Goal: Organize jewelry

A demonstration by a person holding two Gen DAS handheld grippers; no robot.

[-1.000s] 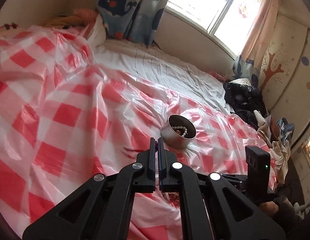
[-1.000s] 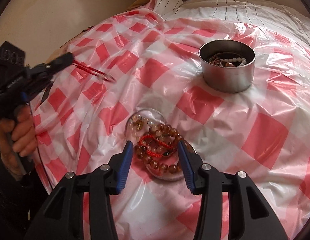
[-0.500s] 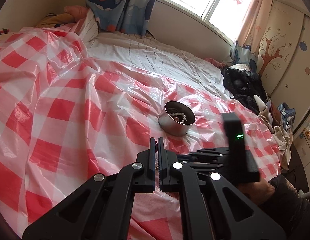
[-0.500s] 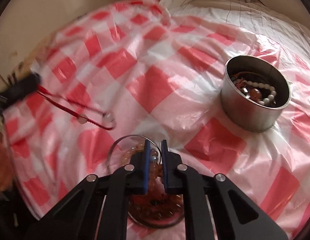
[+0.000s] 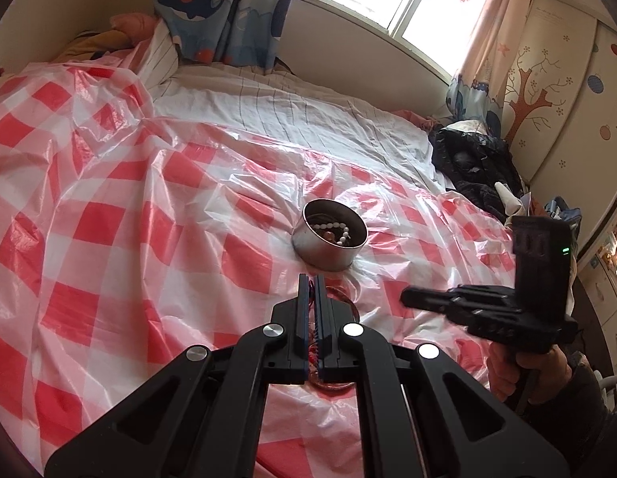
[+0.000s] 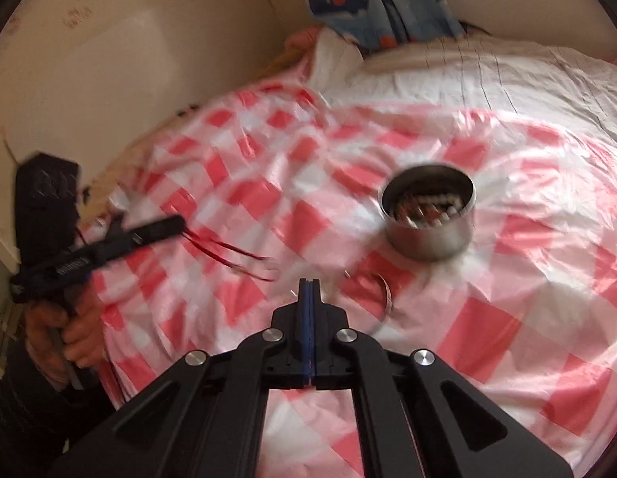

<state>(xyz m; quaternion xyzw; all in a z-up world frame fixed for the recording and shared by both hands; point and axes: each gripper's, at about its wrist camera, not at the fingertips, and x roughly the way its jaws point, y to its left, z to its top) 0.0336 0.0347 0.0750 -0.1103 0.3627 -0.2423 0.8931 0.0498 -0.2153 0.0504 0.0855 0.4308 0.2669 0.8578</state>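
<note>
One round steel tin (image 5: pixel 329 239) holding white beads (image 5: pixel 340 235); one clear glass dish (image 6: pixel 382 298), contents hidden. Left gripper (image 5: pixel 313 279) clamping red cord (image 6: pixel 225 249); right gripper (image 6: pixel 309 283) closed, empty.

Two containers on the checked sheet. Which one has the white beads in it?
The round metal tin, the farther one, with opaque steel walls. The other, nearer, is a clear glass dish.
</note>
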